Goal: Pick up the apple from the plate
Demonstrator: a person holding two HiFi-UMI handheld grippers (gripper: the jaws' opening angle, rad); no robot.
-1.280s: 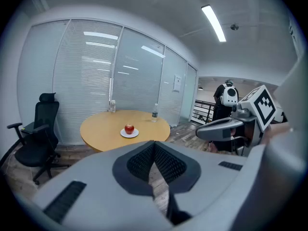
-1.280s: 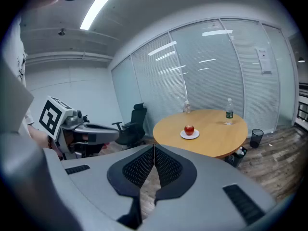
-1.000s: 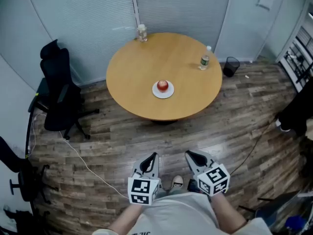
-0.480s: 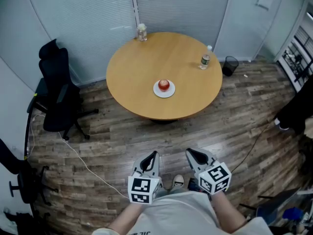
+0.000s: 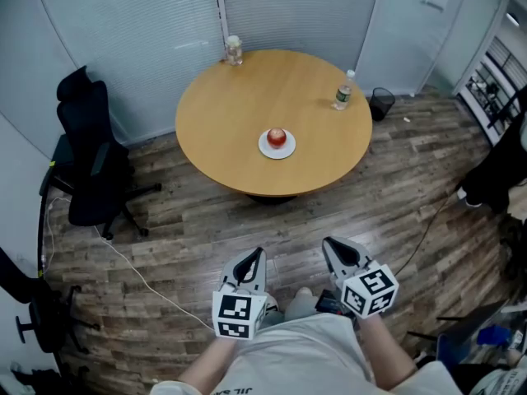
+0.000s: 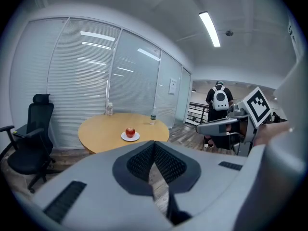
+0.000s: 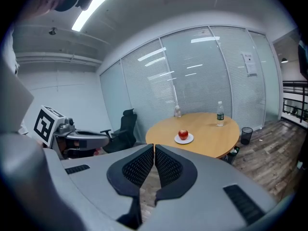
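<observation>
At the fingers: both pairs closed and empty, apple out of reach

Left gripper (image 5: 258,255) and right gripper (image 5: 332,243) each show dark ribbed fingers (image 6: 139,160) pressed together on nothing, over plank flooring (image 5: 181,229). Well apart from them, the red apple (image 5: 277,136) sits on a round white plate (image 5: 265,148) on the round wooden worktop (image 5: 239,97). A plastic bottle (image 5: 342,95) and a clear container (image 5: 234,49), contents unreadable, stand at its far rim.

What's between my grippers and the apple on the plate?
Only wood floor, then the round table's near part before the apple; nothing else, as the head view shows.
</observation>
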